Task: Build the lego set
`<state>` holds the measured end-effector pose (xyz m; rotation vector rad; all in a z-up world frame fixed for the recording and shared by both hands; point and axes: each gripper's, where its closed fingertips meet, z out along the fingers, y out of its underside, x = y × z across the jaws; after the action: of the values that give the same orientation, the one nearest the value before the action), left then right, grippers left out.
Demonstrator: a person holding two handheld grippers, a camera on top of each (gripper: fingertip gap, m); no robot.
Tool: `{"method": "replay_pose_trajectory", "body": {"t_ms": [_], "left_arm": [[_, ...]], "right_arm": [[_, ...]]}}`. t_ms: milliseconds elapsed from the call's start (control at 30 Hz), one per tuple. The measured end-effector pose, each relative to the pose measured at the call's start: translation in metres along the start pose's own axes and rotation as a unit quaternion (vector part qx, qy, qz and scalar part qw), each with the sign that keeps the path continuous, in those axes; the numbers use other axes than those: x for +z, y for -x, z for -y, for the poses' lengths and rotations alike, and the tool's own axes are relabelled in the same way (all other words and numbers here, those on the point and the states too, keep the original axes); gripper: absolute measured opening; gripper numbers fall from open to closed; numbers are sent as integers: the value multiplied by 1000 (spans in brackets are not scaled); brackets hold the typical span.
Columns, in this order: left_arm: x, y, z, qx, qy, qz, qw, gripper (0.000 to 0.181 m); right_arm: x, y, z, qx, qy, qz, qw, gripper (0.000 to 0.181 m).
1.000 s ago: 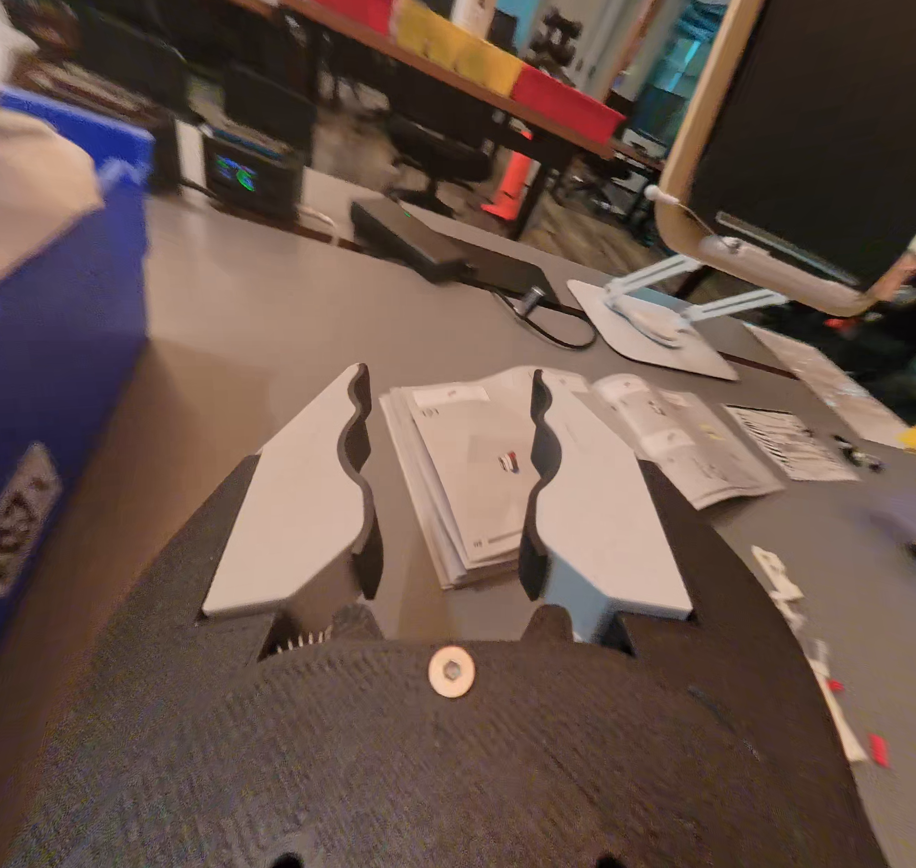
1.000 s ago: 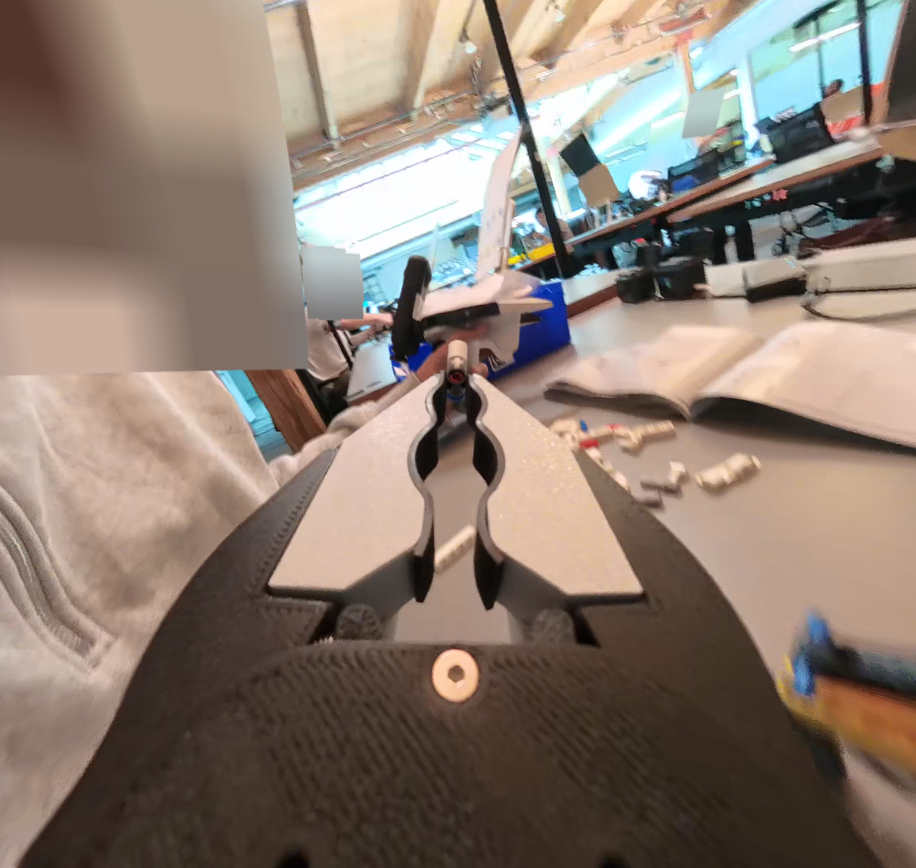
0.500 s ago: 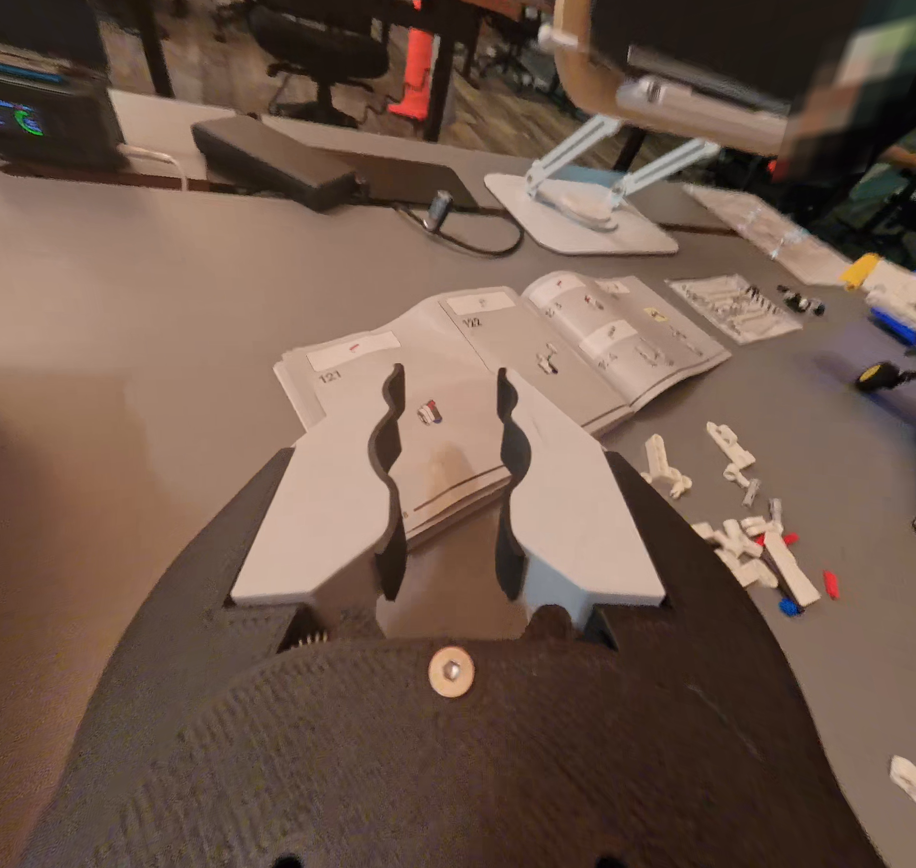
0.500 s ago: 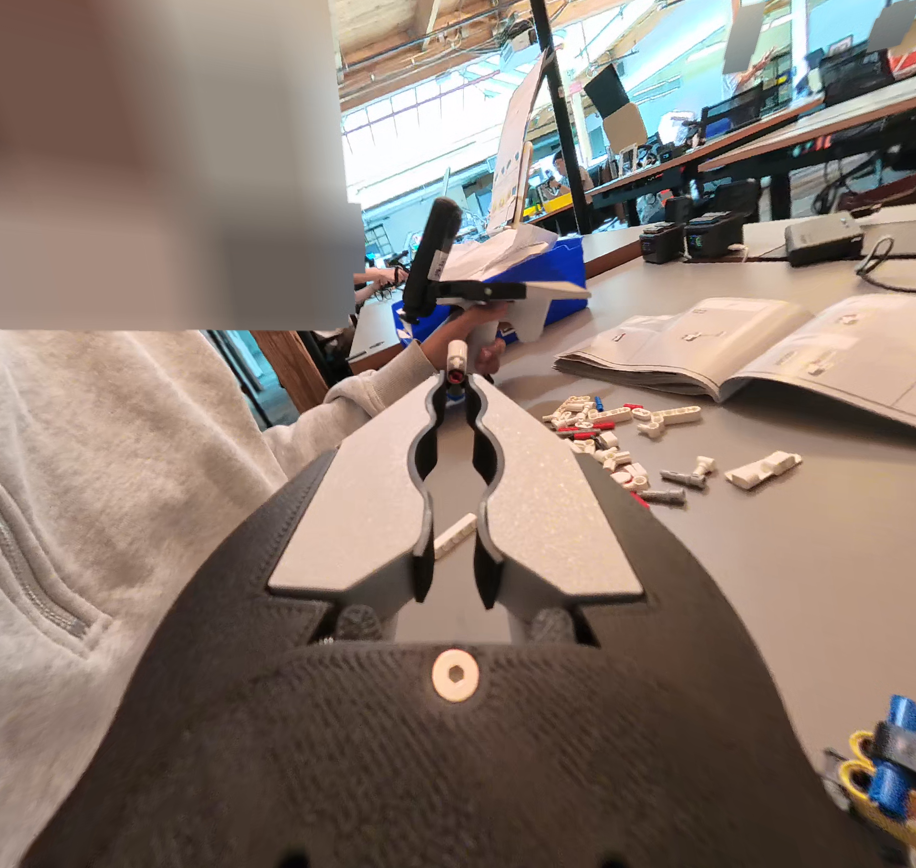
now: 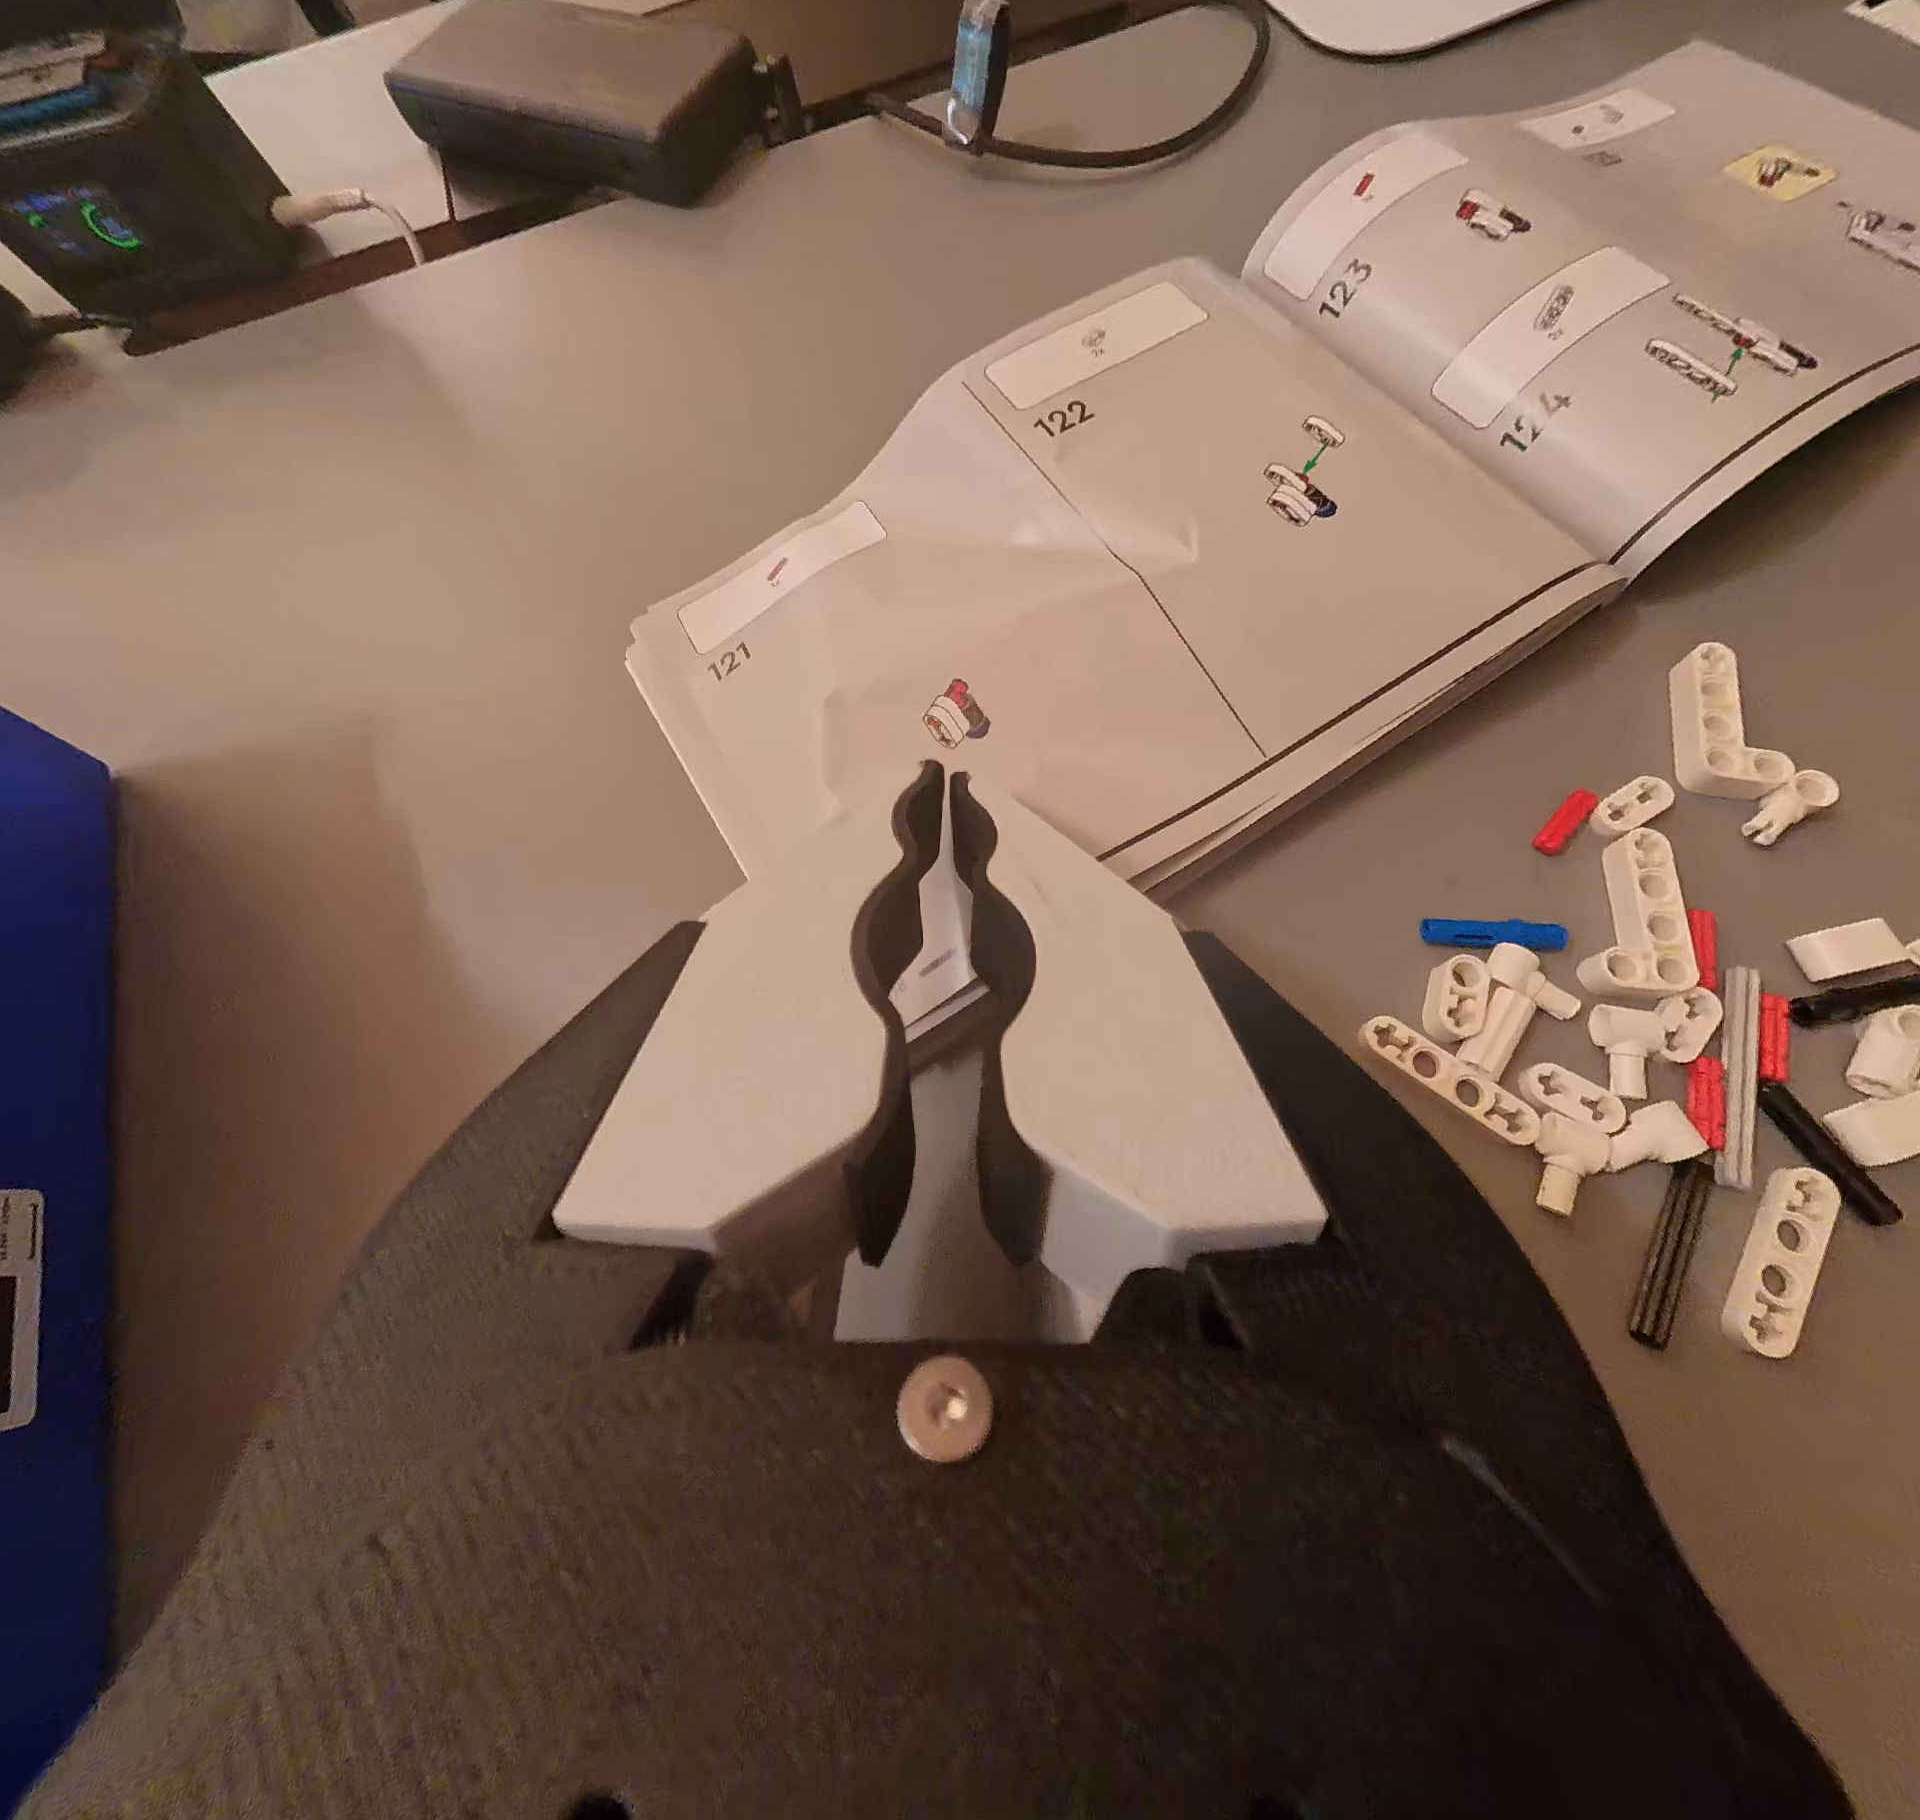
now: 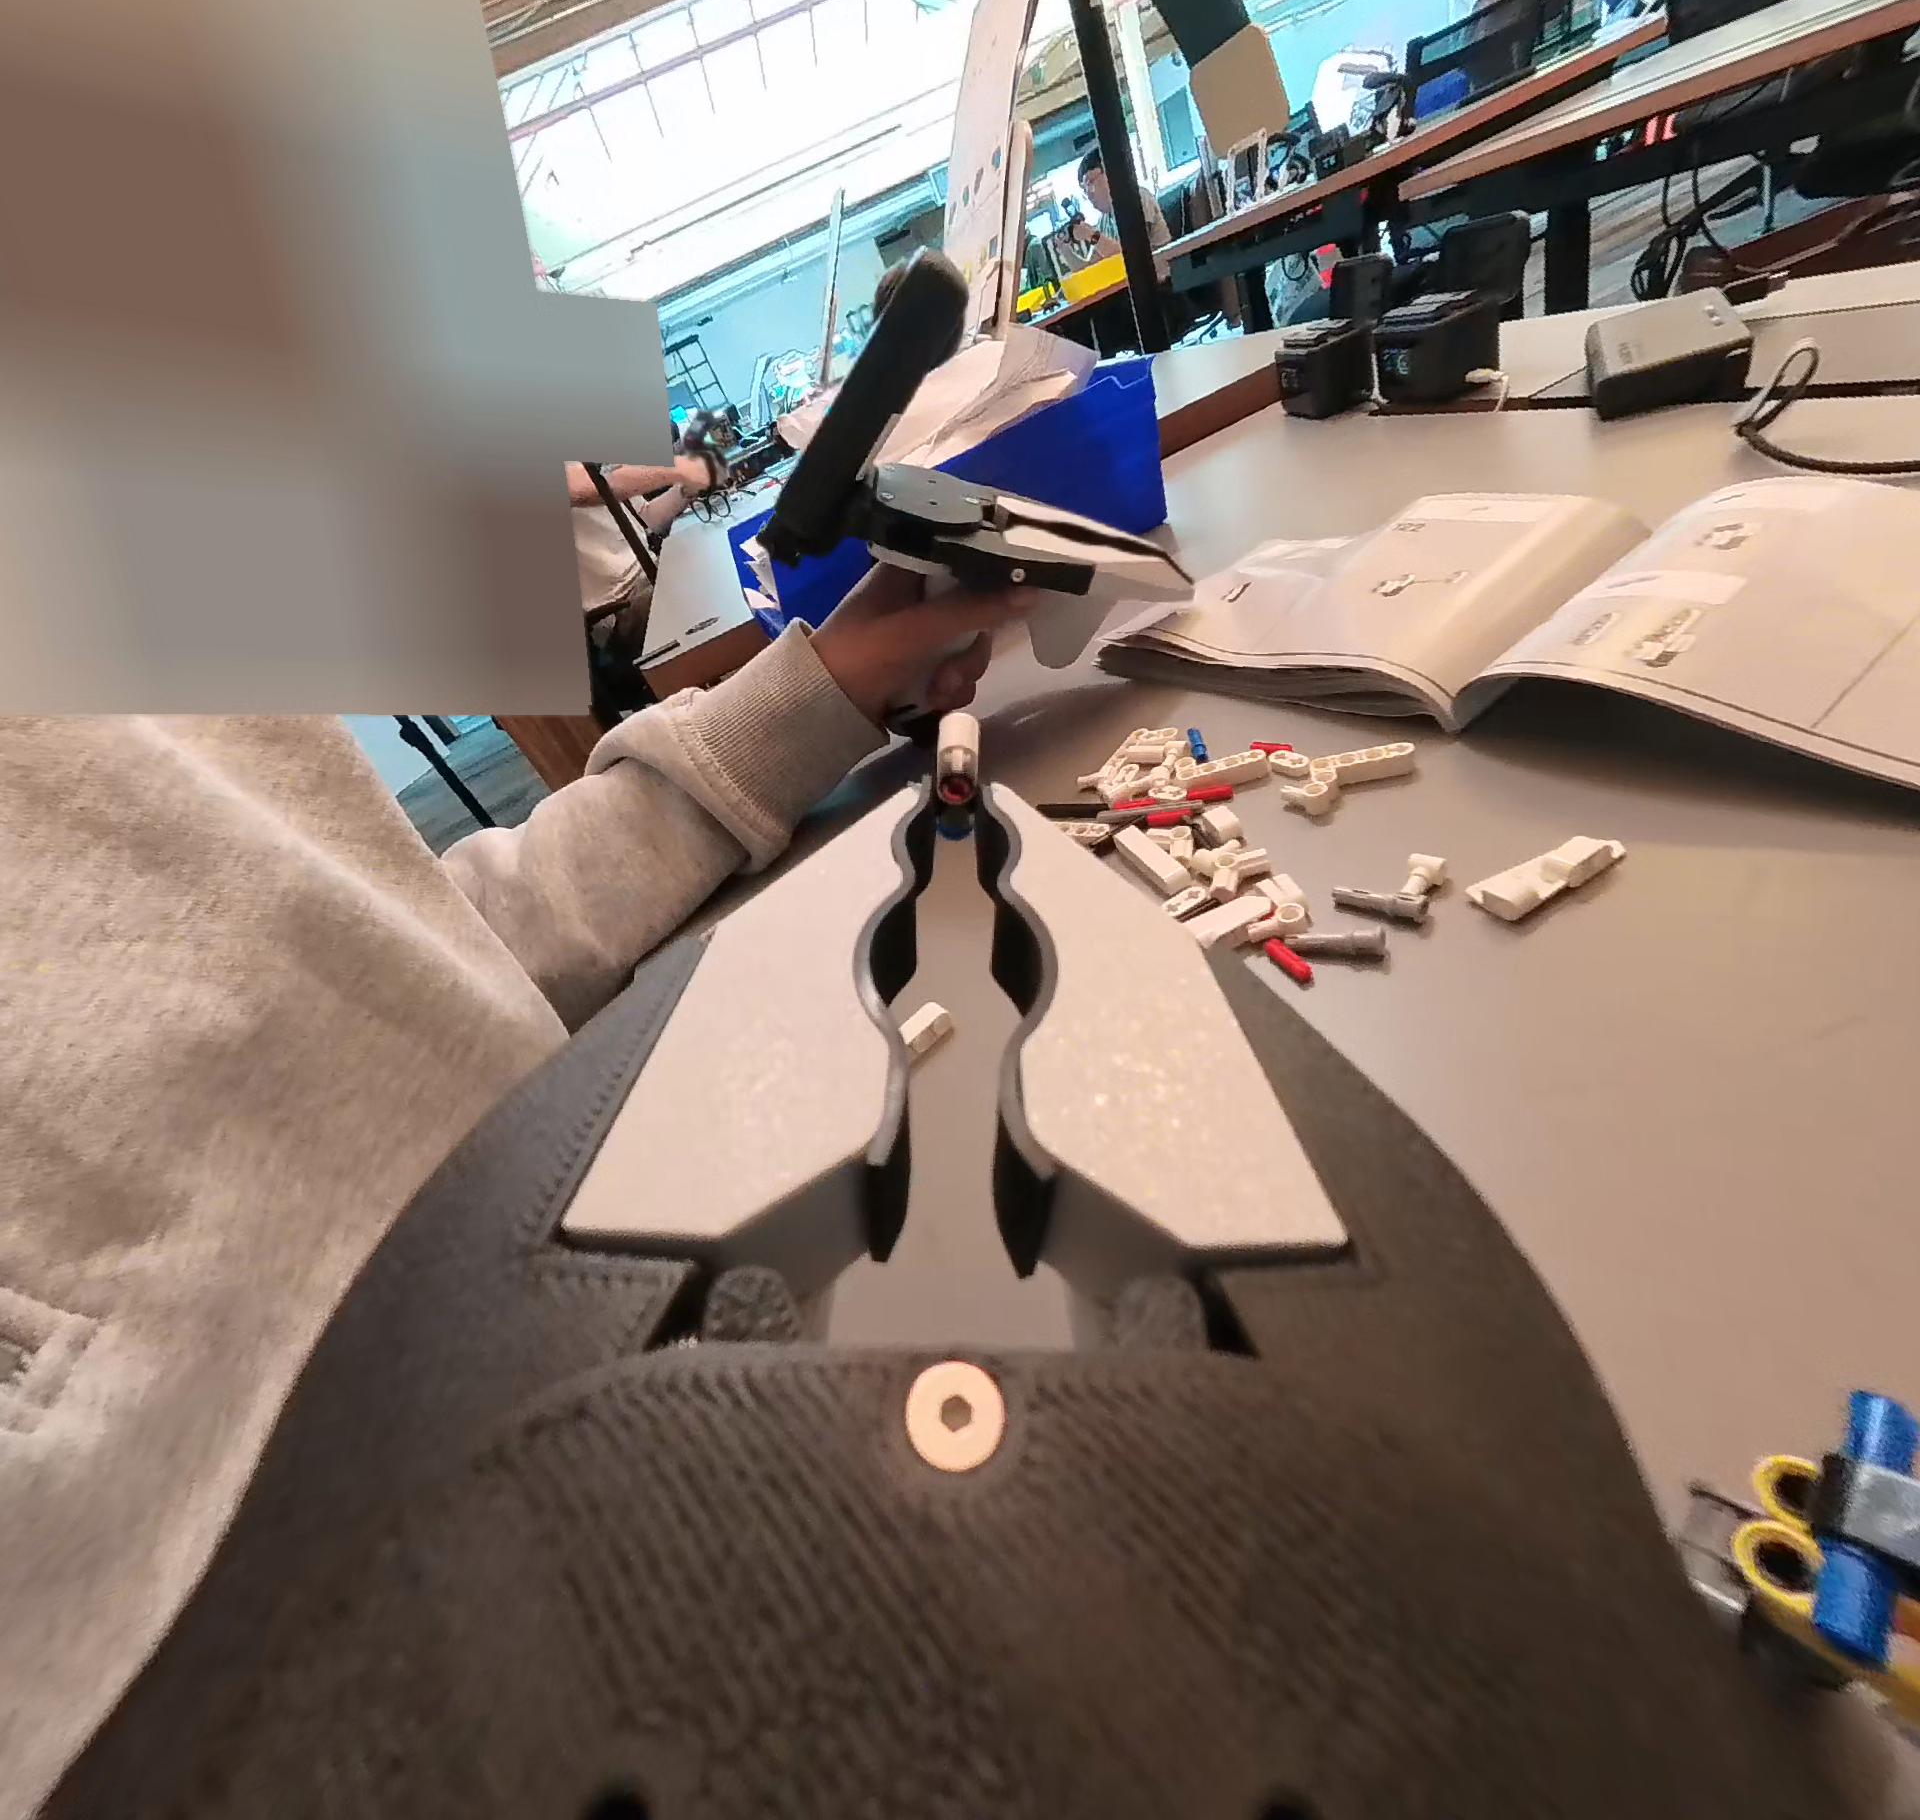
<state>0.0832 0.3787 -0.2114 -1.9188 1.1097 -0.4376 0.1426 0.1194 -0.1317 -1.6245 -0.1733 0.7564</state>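
We have a small sub-assembly (image 6: 956, 771), a white connector with a red pin end on a blue piece, clamped at the tips of our right tool (image 6: 954, 814), held up above the desk (image 6: 1558, 1095). Our left tool (image 5: 945, 783) has its fingers drawn together, apparently on nothing, tips hovering just over the near corner of the open instruction booklet (image 5: 1195, 544). The loose Technic parts (image 5: 1662, 1022), white beams and connectors with red, blue, black and grey pins and axles, lie in a heap on the desk just right of the booklet.

We judge we are early in a small sub-build, checking the page. Next we must open the left tool, pick the matching white piece from the heap, and press it squarely onto what the right tool holds.
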Motion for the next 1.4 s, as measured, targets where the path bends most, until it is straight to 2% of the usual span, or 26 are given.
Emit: {"method": "replay_pose_trajectory", "body": {"t_ms": [233, 467, 633, 1400], "left_arm": [[2, 0, -6, -10, 21, -7, 1000, 1], [3, -2, -8, 0, 29, -5, 1000, 2], [4, -2, -11, -3, 40, -6, 999, 3], [7, -1, -20, -13, 68, -7, 998, 1]], "right_arm": [[-1, 5, 1, -1, -4, 13, 1000, 6], [-10, 17, 18, -86, -62, 22, 994, 5], [-13, 22, 23, -67, -81, 45, 993, 5], [-10, 19, 19, -64, -71, 40, 995, 6]]}}
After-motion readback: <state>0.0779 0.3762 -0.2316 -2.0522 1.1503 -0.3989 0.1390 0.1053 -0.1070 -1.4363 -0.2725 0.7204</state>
